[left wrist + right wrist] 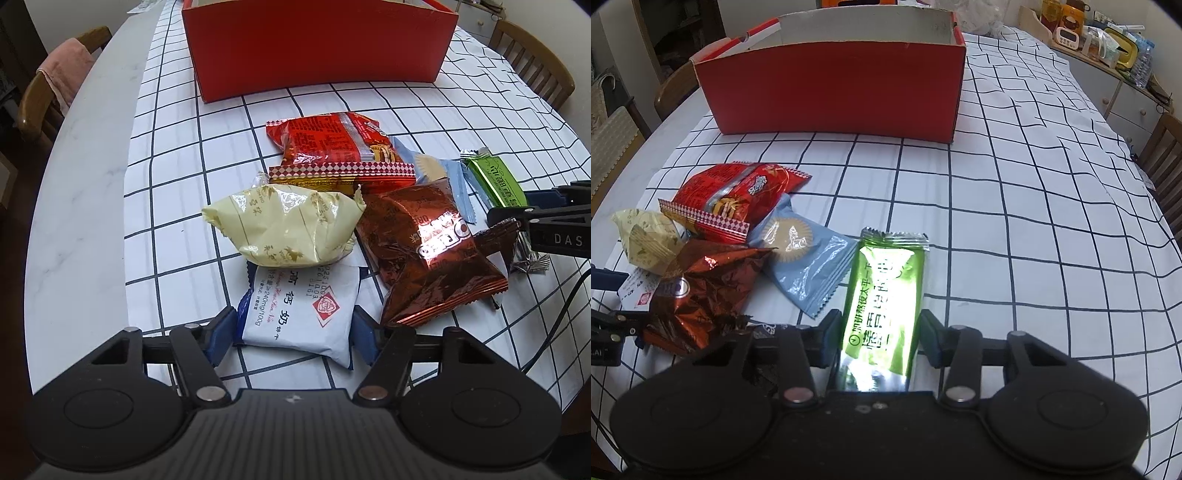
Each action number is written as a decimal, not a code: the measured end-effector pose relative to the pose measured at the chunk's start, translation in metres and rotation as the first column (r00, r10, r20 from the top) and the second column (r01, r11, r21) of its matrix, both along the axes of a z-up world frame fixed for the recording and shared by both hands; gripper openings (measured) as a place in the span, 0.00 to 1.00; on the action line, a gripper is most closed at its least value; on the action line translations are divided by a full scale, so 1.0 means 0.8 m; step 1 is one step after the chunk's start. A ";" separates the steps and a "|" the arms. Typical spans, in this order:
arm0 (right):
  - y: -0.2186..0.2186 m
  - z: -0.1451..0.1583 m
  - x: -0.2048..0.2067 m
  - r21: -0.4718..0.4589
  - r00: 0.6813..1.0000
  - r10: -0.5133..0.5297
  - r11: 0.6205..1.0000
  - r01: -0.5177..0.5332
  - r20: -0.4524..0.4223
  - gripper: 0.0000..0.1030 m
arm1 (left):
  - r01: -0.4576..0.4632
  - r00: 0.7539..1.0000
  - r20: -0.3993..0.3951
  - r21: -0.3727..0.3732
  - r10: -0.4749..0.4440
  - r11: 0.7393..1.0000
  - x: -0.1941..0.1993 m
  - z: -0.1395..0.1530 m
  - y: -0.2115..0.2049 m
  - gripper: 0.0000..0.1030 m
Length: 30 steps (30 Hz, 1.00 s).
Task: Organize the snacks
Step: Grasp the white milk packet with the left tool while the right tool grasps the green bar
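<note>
A white biscuit packet (299,314) with red and black print lies on the checked tablecloth at the near edge of the snack pile. My left gripper (293,332) is shut on it, one blue pad against each side. A cream packet (284,225) rests on its far end. In the right wrist view a shiny green bar packet (886,295) lies lengthwise between the pads of my right gripper (881,332), which is shut on its near half. The red open-topped box (831,88) stands further back on the table, and what is inside it is hidden.
The pile also holds a copper-brown foil bag (428,258), a red noodle-snack bag (332,147) and a pale blue packet (805,266). Wooden chairs (48,96) stand around the table. A cabinet with jars (1108,48) is at the far right.
</note>
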State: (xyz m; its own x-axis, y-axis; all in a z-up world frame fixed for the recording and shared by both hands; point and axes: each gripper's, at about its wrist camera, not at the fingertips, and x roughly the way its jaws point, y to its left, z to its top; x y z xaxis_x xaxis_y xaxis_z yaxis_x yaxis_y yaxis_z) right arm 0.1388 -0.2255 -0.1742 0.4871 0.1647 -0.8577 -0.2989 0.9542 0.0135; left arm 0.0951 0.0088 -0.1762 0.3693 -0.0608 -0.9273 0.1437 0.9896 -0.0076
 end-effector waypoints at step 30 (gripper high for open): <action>-0.010 0.051 -0.061 0.158 0.998 -0.055 0.986 0.056 -0.009 0.40 | -0.069 0.997 0.021 -0.086 0.071 0.994 -0.059 0.050 0.028 0.62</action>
